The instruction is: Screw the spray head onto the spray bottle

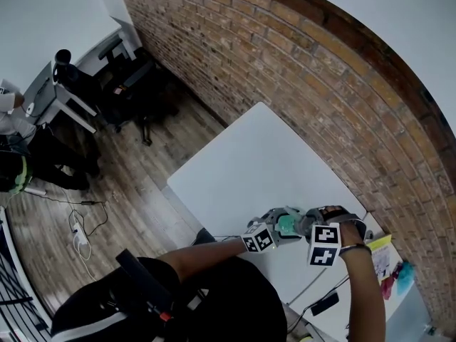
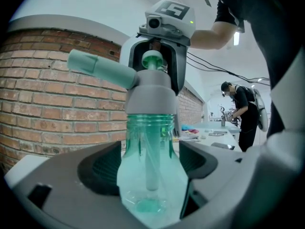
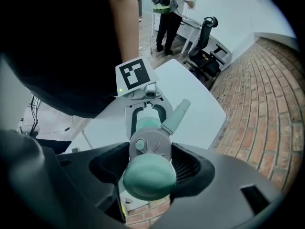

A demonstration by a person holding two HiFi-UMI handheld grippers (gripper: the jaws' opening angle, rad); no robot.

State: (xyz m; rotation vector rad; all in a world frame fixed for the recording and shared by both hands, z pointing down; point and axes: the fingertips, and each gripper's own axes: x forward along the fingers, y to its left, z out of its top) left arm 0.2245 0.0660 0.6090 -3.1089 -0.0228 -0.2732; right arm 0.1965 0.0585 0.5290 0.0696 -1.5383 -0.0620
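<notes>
The person holds both grippers together over the near edge of a white table [image 1: 249,162] that stands against a brick wall [image 1: 299,70]. The left gripper [image 2: 150,168] lies nearly level, and its jaws are closed part-way on the lower body of the translucent teal spray bottle [image 2: 152,128], which stands upright between the ribbed pads. A pale dip tube [image 2: 151,171] runs down inside the bottle.

The grey spray head [image 2: 148,92] sits on the bottle's neck. Its teal nozzle [image 2: 95,67] sticks out to the left in the left gripper view, towards the wall.

The right gripper [image 3: 150,163] points straight down over the bottle. Its jaws stand wide, one on each side of the spray head, and are not clamped on it. The head's rounded teal cap [image 3: 147,178] lies nearest that gripper's camera.

In the head view, each gripper's marker cube faces up: the left cube [image 1: 258,238] lies just beside the right cube [image 1: 325,245].

A second person [image 2: 243,111] stands at another table further down the room. An office chair [image 1: 132,84] stands on the wooden floor [image 1: 128,191].
</notes>
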